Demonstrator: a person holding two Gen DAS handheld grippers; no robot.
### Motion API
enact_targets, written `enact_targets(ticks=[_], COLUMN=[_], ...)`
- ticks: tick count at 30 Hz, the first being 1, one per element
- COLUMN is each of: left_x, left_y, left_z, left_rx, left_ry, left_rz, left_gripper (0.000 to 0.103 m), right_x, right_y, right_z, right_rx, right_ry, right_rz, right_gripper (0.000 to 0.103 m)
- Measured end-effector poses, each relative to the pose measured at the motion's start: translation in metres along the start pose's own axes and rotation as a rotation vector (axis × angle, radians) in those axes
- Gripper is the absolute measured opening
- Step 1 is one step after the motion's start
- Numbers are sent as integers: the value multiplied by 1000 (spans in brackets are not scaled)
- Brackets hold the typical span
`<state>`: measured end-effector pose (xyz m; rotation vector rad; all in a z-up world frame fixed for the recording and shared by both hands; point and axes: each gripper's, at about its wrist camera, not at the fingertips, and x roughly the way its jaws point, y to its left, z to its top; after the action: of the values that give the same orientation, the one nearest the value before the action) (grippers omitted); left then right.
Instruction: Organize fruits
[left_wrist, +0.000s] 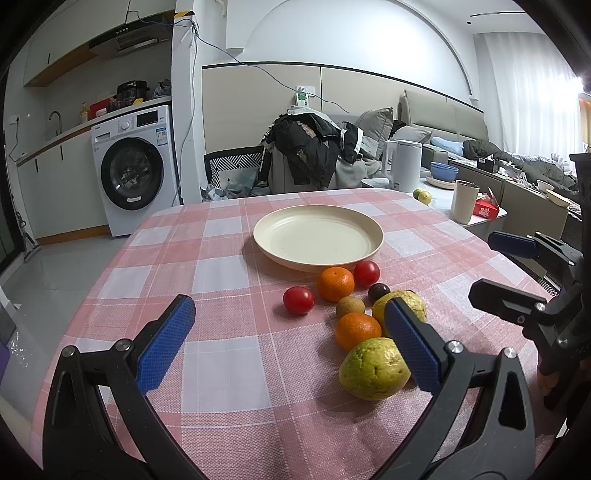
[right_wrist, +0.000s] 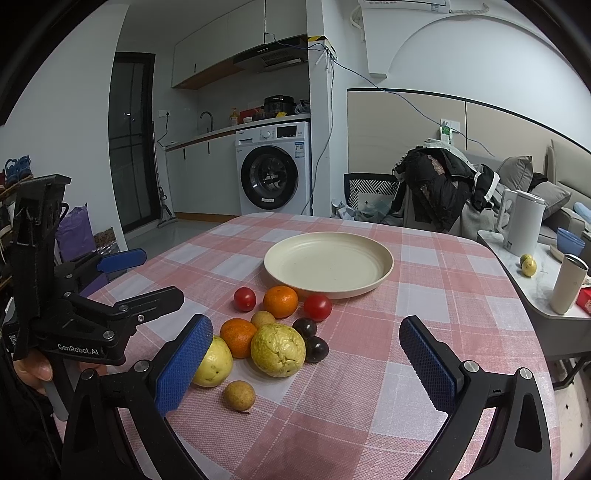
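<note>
Hovering low over the checked tablecloth (right_wrist: 332, 406), both grippers are spread wide and hold nothing. The right gripper (right_wrist: 306, 365) faces the fruit pile head-on, and the left gripper (left_wrist: 288, 347) comes at it from the side, so that most of the pile lies toward its right finger.

Nearest the right gripper is a small brown longan (right_wrist: 238, 395), lying alone on the cloth between the open fingers. Just behind it sit two yellow-green guavas: one (right_wrist: 277, 349) in the open, the other (right_wrist: 214, 363) partly hidden behind the right gripper's left pad (right_wrist: 183, 363). In the left wrist view that same guava (left_wrist: 373, 369) is the closest fruit, just beside the left gripper's right pad (left_wrist: 413, 347); I judge either hand could reach it, the left somewhat more easily.

Farther on, packed close together, come an orange (right_wrist: 238, 338), a second longan (right_wrist: 263, 318), two dark grapes (right_wrist: 304, 328) (right_wrist: 316, 349), then another orange (right_wrist: 280, 301) flanked by two red tomatoes (right_wrist: 245, 298) (right_wrist: 317, 307). The pile is dense, so closing on an inner fruit would likely nudge its neighbours; the outer ones look like the safer picks.

Beyond the fruit stands the cream plate (right_wrist: 384, 273), bare, with the far orange and one tomato just at its near rim. It is the likely destination, straight ahead of both tools with only the pile itself between.

Off the table's far right, a side counter carries a white kettle (right_wrist: 522, 221) and a cup (right_wrist: 567, 284), well apart from the work.
</note>
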<state>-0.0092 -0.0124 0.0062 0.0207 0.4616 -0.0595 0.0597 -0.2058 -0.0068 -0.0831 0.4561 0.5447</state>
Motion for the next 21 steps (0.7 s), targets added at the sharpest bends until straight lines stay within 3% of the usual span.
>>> enact_targets(ticks=[16, 21], left_x=[9, 14], left_y=[1, 2], left_z=[-1, -1], left_rx=[0, 8], left_ry=[33, 71], left_rz=[1, -18], left_gripper=[102, 102], right_x=[4, 15], right_y=[5, 4], right_z=[-1, -1], right_rx=[-26, -28], right_ry=[29, 104], right_rz=[-5, -27], right_gripper=[103, 103])
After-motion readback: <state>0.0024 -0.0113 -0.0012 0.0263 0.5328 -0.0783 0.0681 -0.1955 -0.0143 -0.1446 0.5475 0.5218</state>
